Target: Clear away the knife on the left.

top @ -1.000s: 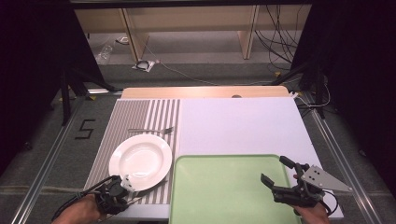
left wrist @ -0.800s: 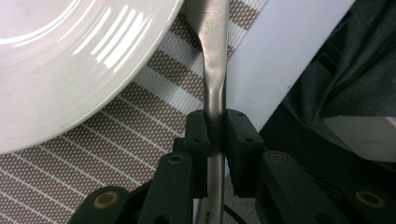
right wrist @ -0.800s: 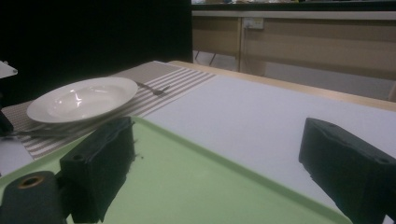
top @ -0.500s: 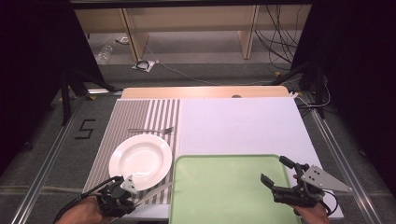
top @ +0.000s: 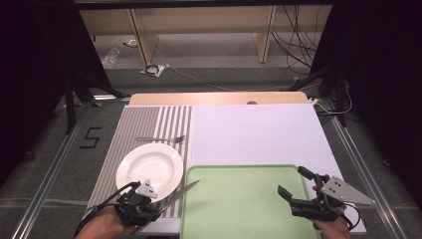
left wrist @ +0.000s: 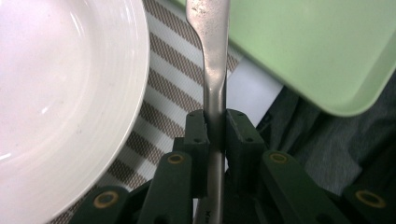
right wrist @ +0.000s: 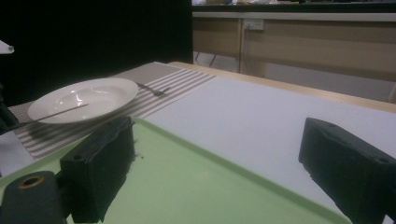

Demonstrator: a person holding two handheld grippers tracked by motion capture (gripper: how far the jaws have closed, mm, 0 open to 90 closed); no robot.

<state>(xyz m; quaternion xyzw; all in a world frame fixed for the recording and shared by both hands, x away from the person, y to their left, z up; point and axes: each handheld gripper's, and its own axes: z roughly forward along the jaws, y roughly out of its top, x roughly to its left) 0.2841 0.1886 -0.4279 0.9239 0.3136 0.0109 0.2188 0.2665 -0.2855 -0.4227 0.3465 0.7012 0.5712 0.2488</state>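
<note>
The high view looks down from above the near side. Each gripper view sits close and low. All three share the white plate (top: 149, 167) and green tray (top: 244, 174).

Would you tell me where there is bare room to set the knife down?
The green tray lies bare, as does the white mat beyond it. The striped mat is crowded: plate and fork. The knife sits clamped in the left gripper.
</note>
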